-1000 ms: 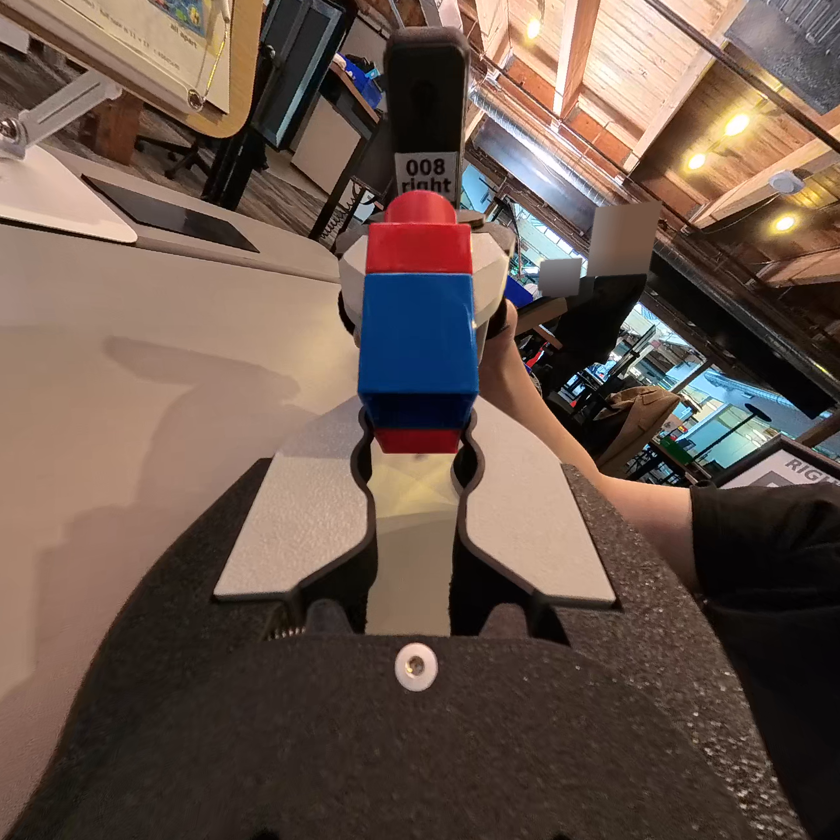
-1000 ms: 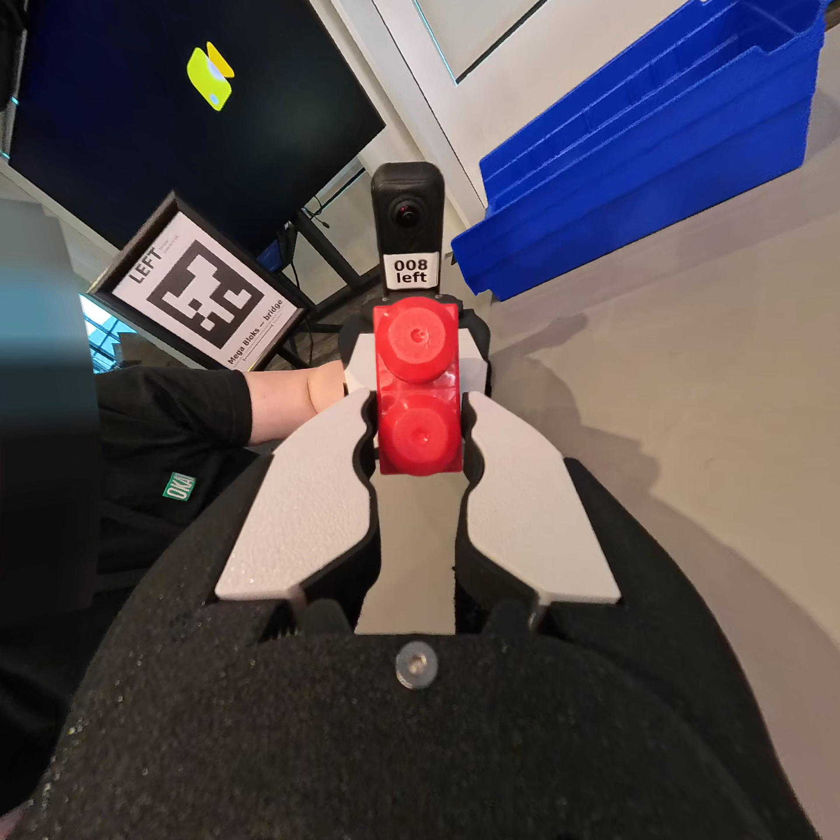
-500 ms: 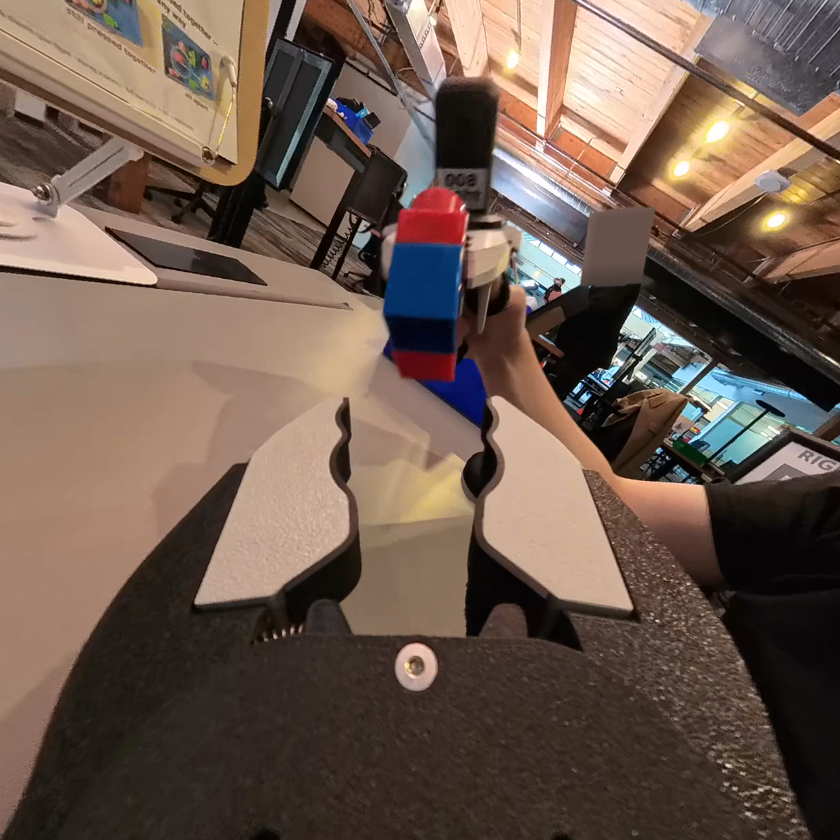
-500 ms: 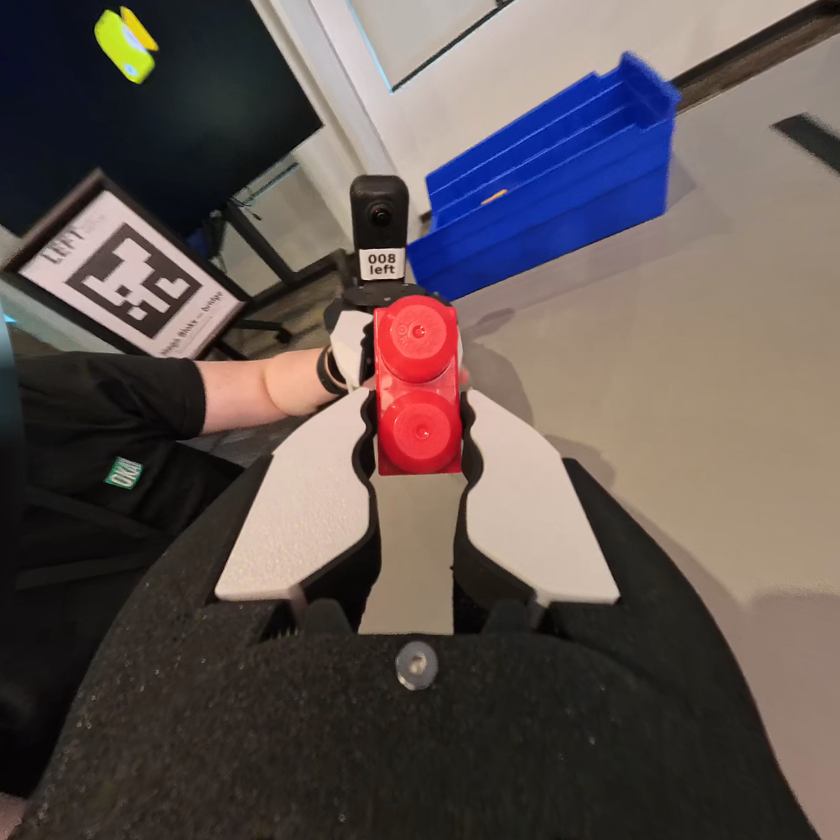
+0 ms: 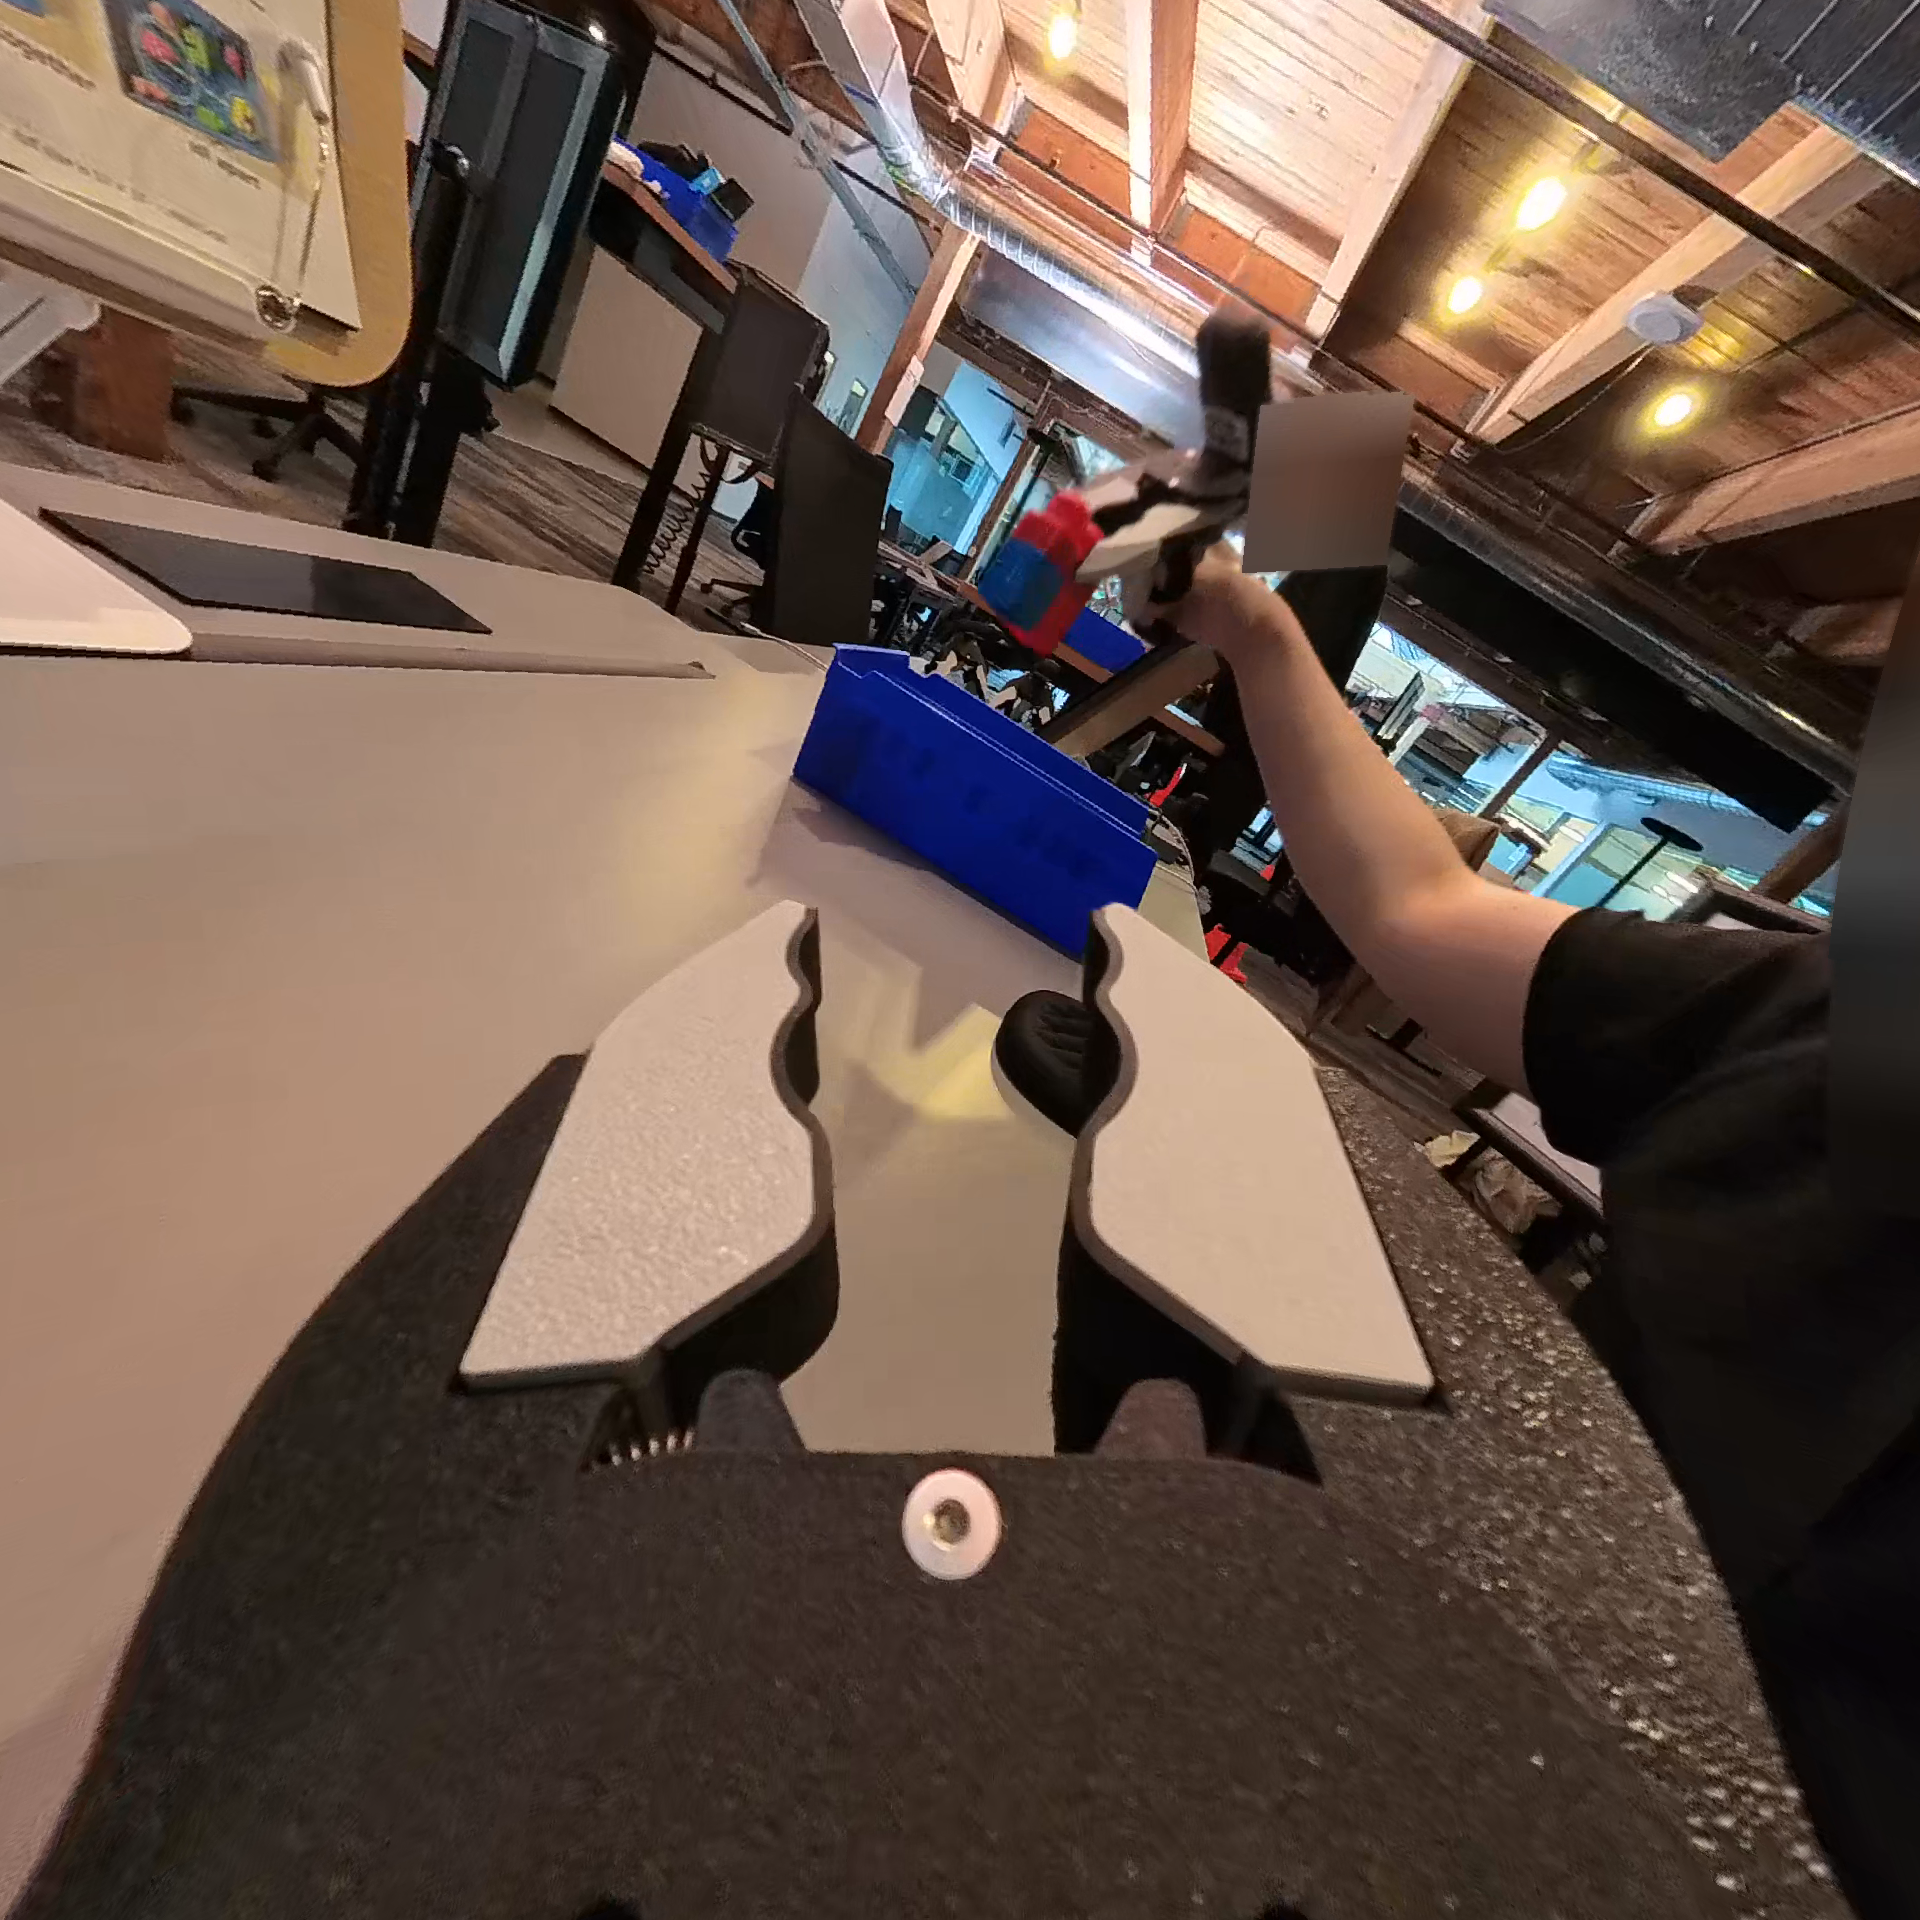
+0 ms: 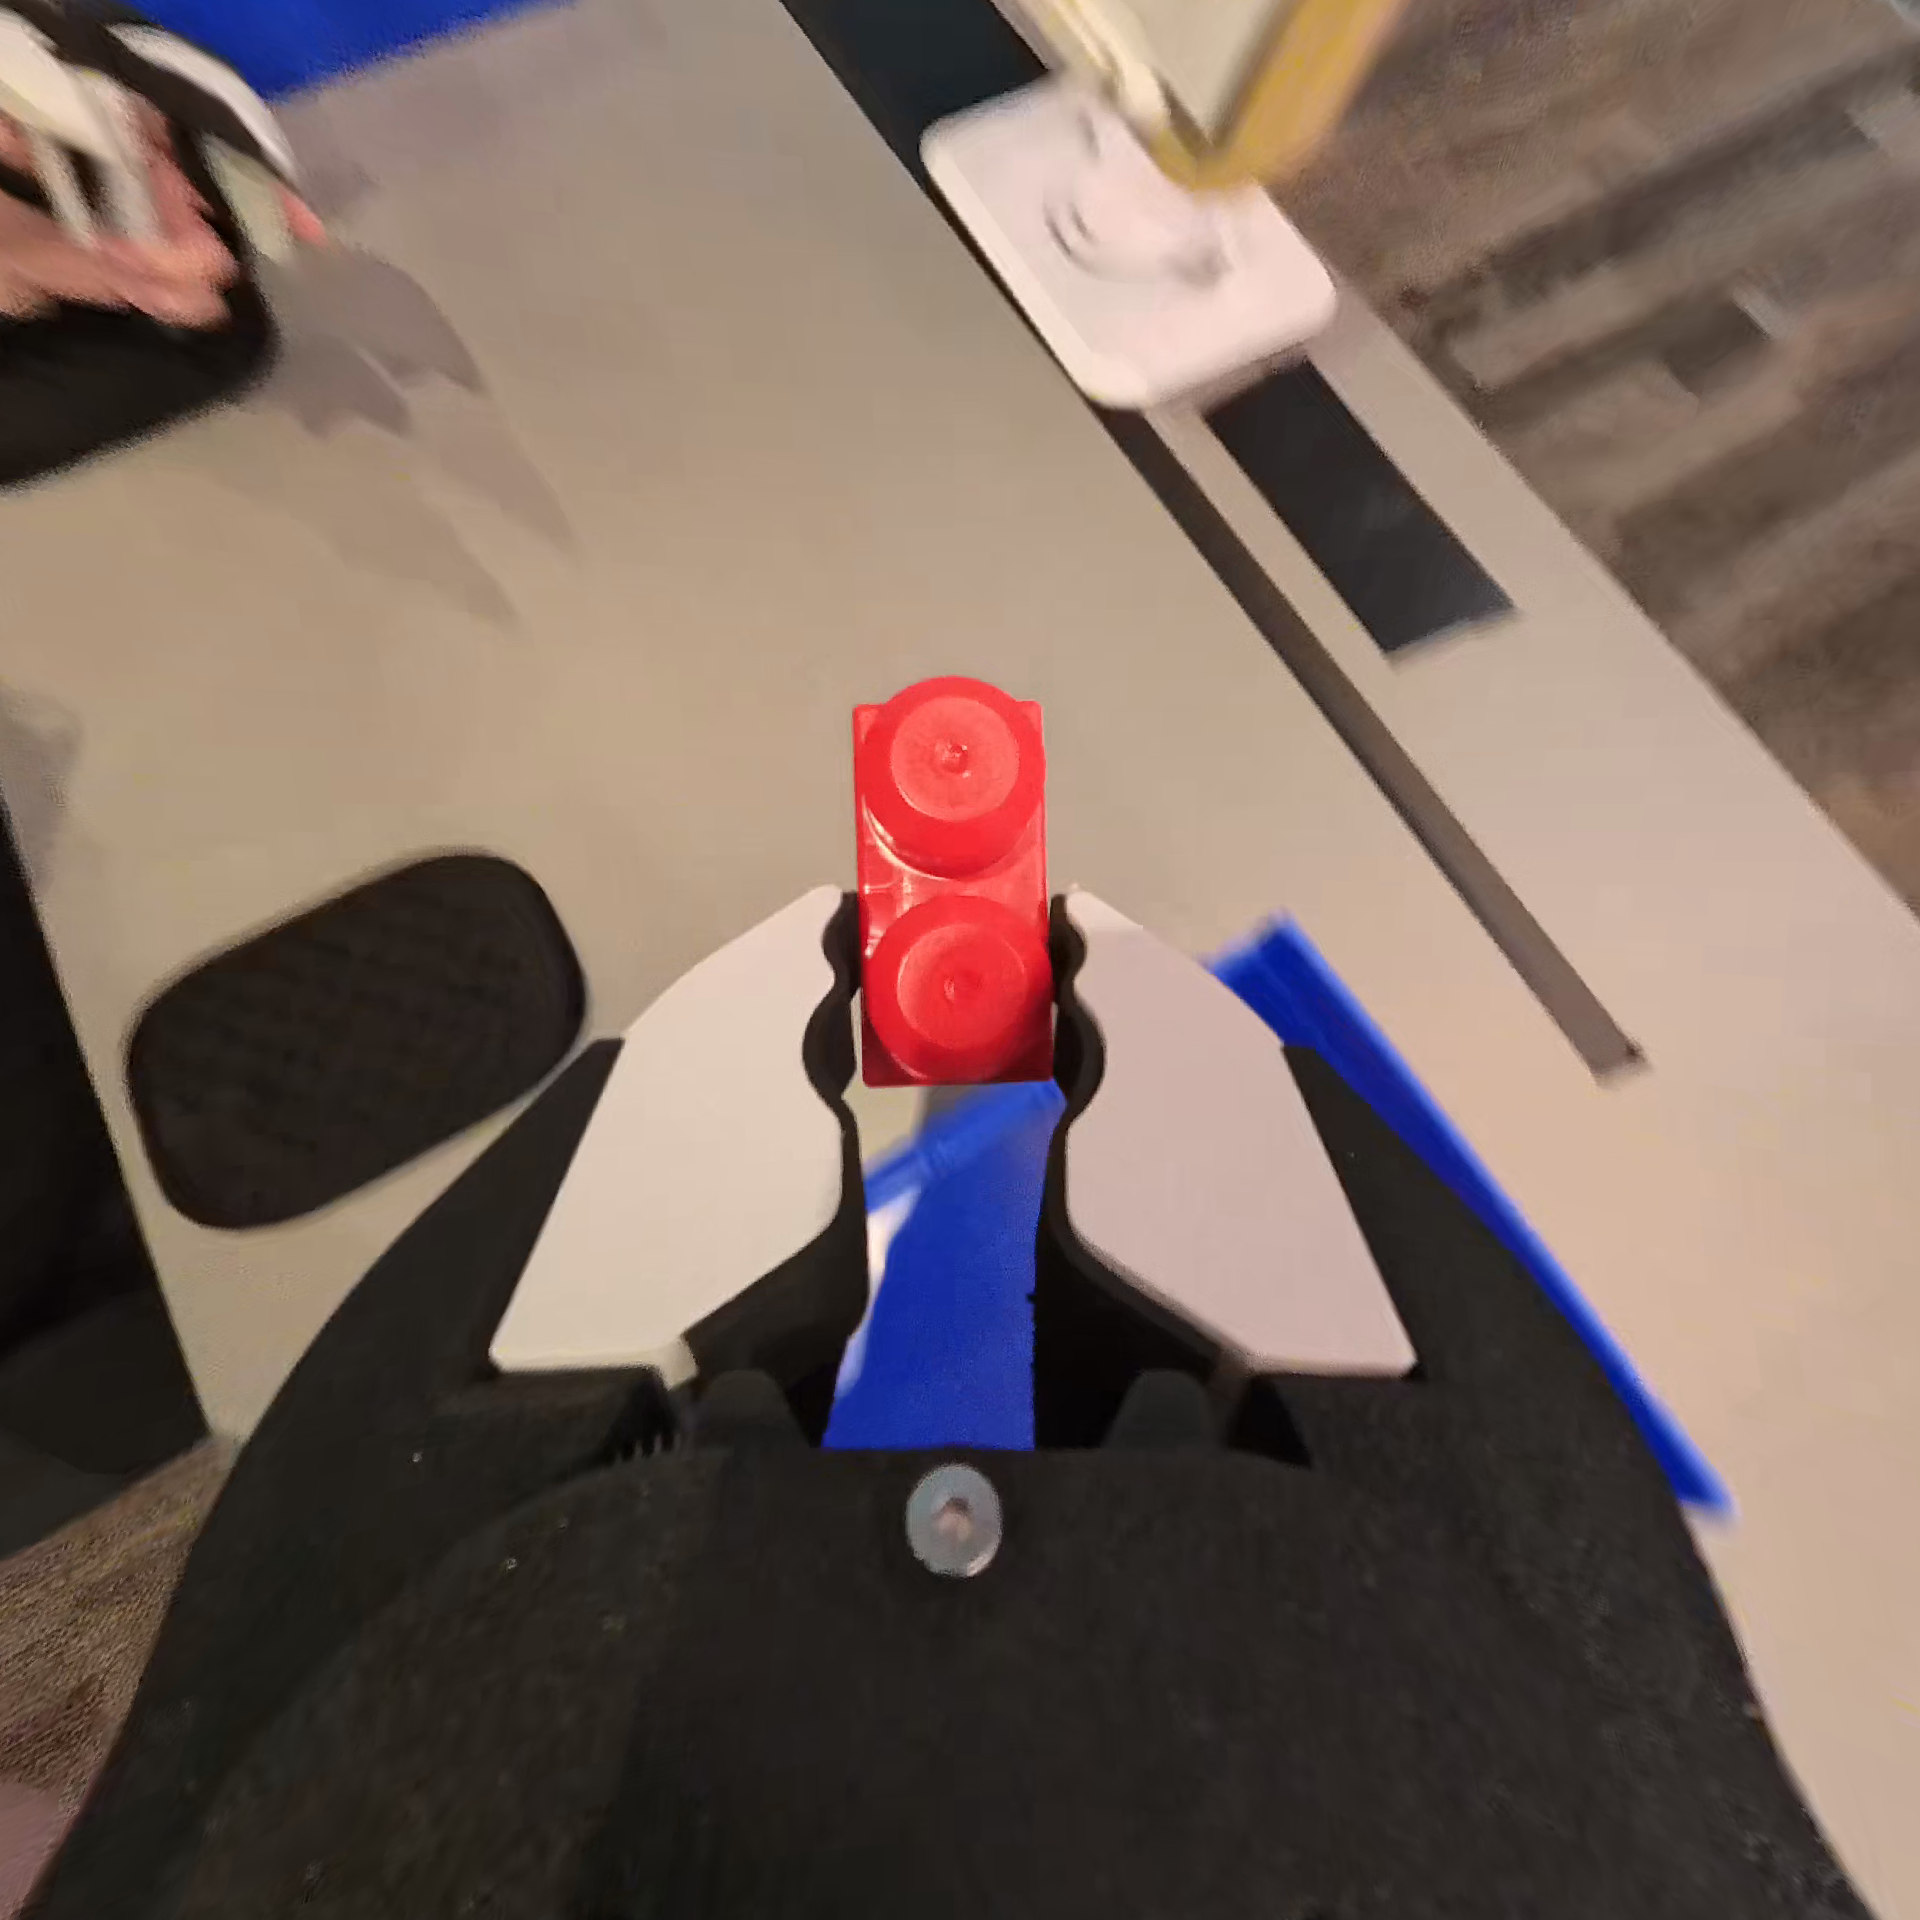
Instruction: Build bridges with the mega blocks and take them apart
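Observation:
My right gripper [image 6: 951, 904] is shut on a red two-stud block [image 6: 948, 883], seen from above. In the left wrist view the right gripper [image 5: 1127, 540] holds a small stack [image 5: 1039, 582], red on blue on red, in the air above the blue bin [image 5: 966, 805]. The stack is blurred there. My left gripper [image 5: 951, 925] is open and empty, low over the grey table [image 5: 364, 883], short of the bin. In the right wrist view the bin [image 6: 935, 1299] lies under my fingers, and the left gripper [image 6: 135, 156] is a blur at top left.
A white stand base [image 6: 1122, 260] and a dark strip [image 6: 1351, 520] sit along the table's far edge. A black foam-covered oval [image 6: 353, 1039] is at the left. A person's arm [image 5: 1382, 862] reaches across at the right. A dark pad [image 5: 260, 587] lies at the back left.
My left gripper opened, let go of the stack and drew back. My right gripper carried the stack up and away over the blue bin and now looks down at the table.

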`<state>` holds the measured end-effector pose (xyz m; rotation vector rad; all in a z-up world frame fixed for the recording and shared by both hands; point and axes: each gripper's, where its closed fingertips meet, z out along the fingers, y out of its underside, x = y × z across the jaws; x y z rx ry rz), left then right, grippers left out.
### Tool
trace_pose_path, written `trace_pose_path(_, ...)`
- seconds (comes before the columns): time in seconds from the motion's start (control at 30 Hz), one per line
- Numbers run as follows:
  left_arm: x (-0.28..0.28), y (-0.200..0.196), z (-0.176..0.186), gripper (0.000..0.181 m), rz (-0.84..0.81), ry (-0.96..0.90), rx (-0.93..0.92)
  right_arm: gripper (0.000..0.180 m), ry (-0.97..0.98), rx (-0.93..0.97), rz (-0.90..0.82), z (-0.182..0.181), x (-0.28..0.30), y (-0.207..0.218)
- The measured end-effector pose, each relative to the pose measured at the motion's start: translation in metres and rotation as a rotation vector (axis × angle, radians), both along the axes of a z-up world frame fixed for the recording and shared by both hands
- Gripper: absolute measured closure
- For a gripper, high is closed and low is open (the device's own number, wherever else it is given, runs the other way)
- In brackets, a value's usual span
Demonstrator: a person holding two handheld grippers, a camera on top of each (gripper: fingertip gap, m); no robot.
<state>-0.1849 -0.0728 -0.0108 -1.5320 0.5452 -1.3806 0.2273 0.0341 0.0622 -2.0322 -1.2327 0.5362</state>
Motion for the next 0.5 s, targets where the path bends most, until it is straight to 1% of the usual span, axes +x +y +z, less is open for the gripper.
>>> trace_pose_path(0.1,0.003,0.002,0.003,0.133,-0.015,-0.004,0.012,0.145,-0.1,-0.051,-0.065,-0.046,0.064,0.002)
trace_pose_path(0.17,0.006,0.004,0.002,0.133,-0.021,0.018,0.03,0.145,-0.138,-0.094,-0.06,-0.076,0.083,0.001)
trace_pose_path(0.27,0.009,0.005,-0.006,0.134,-0.026,0.046,0.031,0.145,-0.211,-0.147,-0.016,-0.116,0.093,0.004)
trace_pose_path(0.33,0.012,0.005,-0.015,0.135,-0.039,0.075,0.009,0.145,-0.251,-0.158,0.03,-0.135,0.093,0.009)
trace_pose_path(0.4,0.013,0.007,-0.025,0.138,-0.024,0.118,-0.015,0.145,-0.258,-0.159,0.089,-0.147,0.087,0.014)
trace_pose_path(0.5,0.012,0.012,-0.026,0.139,0.005,0.119,-0.007,0.145,-0.285,-0.11,0.19,-0.157,0.079,0.02)
